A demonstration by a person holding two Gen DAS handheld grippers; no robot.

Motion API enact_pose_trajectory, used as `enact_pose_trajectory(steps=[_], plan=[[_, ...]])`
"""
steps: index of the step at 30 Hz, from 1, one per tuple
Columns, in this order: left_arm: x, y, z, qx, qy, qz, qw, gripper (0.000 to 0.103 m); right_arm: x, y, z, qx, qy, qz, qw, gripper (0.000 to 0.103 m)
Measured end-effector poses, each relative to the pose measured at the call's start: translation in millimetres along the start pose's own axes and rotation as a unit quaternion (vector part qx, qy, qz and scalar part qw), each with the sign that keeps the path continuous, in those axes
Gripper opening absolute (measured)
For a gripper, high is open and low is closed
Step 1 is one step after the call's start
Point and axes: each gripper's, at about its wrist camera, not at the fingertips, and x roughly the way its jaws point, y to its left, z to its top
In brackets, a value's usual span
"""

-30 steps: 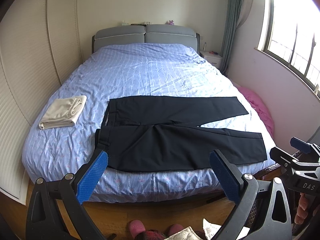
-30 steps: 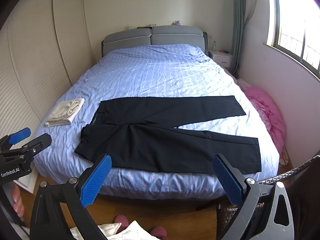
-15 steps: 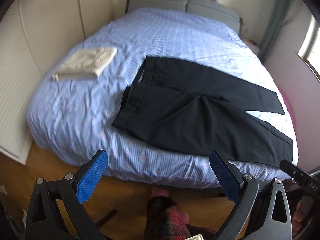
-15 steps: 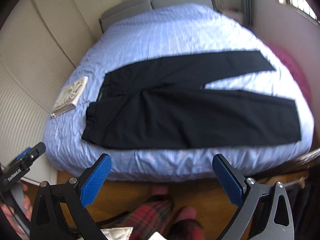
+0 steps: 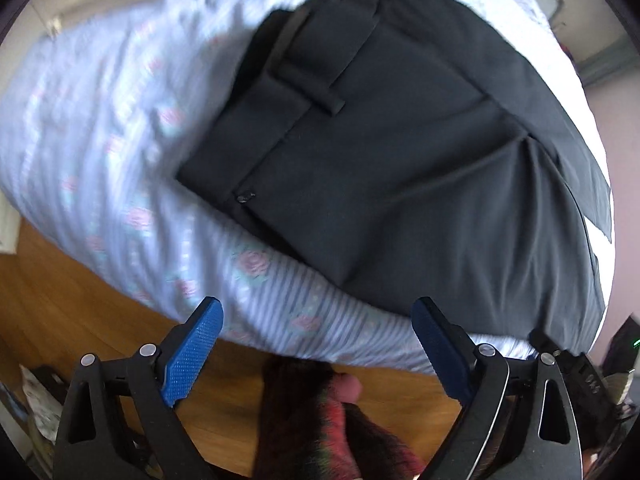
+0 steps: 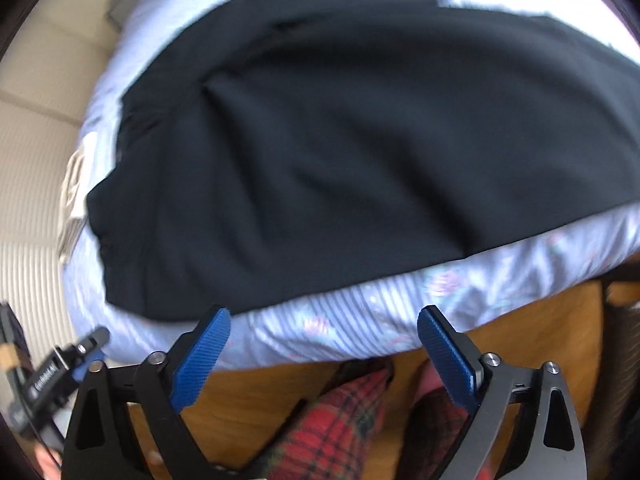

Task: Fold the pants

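Bed [image 5: 100, 128] fills the upper part of both wrist views, covered in a blue-and-white striped sheet with small pink roses; its near edge curves down to a wooden floor [image 5: 80, 320]. Black pants [image 5: 400, 168] lie spread flat on the sheet close to that near edge. Left view: the waistband end sits toward the left, a belt loop and a small button on the band visible, the lower waistband corner just short of the mattress edge; a strip of bare sheet runs between the pants' near hem line and the bed's drop-off. Right view, blurred: pants [image 6: 340, 152] reach almost to the edge, a sliver of sheet between the two legs at upper right, bed edge [image 6: 360, 312] showing below the cloth. A pale folded garment [image 6: 74, 192] lies on the sheet just left of the waistband end, apart from the pants. Open sheet to the left of the waistband in the left view; floor below the bed edge open except for the person's legs in red plaid trousers [image 6: 340, 420] standing close to the bed. Left tool [image 5: 316, 356]: blue-padded fingers wide apart, nothing between them, held over the bed's edge just short of the pants; also seen at lower left of the right view [image 6: 60, 368]. Right tool [image 6: 324, 354]: fingers wide apart, nothing between them, tips over the sheet edge below the pants' near side, not touching cloth.
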Motion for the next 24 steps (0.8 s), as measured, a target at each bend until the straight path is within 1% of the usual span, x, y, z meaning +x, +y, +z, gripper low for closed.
enact_pose_trajectory(steps=[2, 3, 5, 6, 9, 12, 14, 15, 16, 17, 18, 19, 20, 21, 24], plan=[[16, 5, 8, -0.024, 0.019, -0.020, 0.9993, 0.096, 20, -9, 4, 0.048, 0.018, 0.007, 0.999, 0.092], [23, 7, 11, -0.034, 0.028, -0.024, 0.9987, 0.096, 27, -15, 4, 0.076, 0.023, 0.015, 0.997, 0.092], [35, 14, 18, -0.052, 0.040, -0.036, 0.9972, 0.096, 39, -24, 4, 0.112, 0.034, 0.025, 0.993, 0.092], [43, 17, 22, -0.058, 0.052, -0.045, 0.9959, 0.096, 44, -28, 4, 0.128, 0.038, 0.029, 0.991, 0.091], [60, 19, 25, -0.058, 0.073, -0.056, 0.9940, 0.096, 52, -34, 5, 0.145, 0.042, 0.029, 0.988, 0.083], [72, 19, 27, -0.060, 0.087, -0.057, 0.9927, 0.093, 58, -34, 10, 0.156, 0.042, 0.022, 0.987, 0.080], [71, 16, 26, -0.067, 0.097, -0.065, 0.9909, 0.080, 61, -37, 13, 0.172, 0.042, 0.019, 0.984, 0.076], [68, 13, 27, -0.062, 0.102, -0.077, 0.9899, 0.063, 62, -38, 15, 0.177, 0.043, 0.017, 0.983, 0.072], [63, 9, 25, -0.052, 0.103, -0.082, 0.9899, 0.047, 62, -38, 16, 0.178, 0.047, 0.014, 0.983, 0.065], [59, 4, 25, -0.041, 0.103, -0.080, 0.9906, 0.041, 58, -37, 17, 0.176, 0.048, 0.011, 0.983, 0.059], [52, -1, 25, -0.026, 0.100, -0.072, 0.9920, 0.030, 55, -36, 18, 0.172, 0.045, 0.008, 0.984, 0.046], [46, -5, 25, -0.016, 0.098, -0.070, 0.9926, 0.021, 51, -35, 21, 0.166, 0.042, 0.006, 0.985, 0.028], [39, -9, 26, -0.004, 0.096, -0.071, 0.9929, 0.018, 46, -34, 24, 0.156, 0.038, -0.002, 0.987, 0.021], [30, -15, 26, 0.012, 0.091, -0.072, 0.9931, 0.016, 41, -34, 27, 0.153, 0.034, -0.006, 0.988, 0.011], [4, -25, 28, 0.046, 0.073, -0.079, 0.9931, 0.013, 23, -29, 36, 0.147, 0.019, 0.001, 0.989, 0.008]])
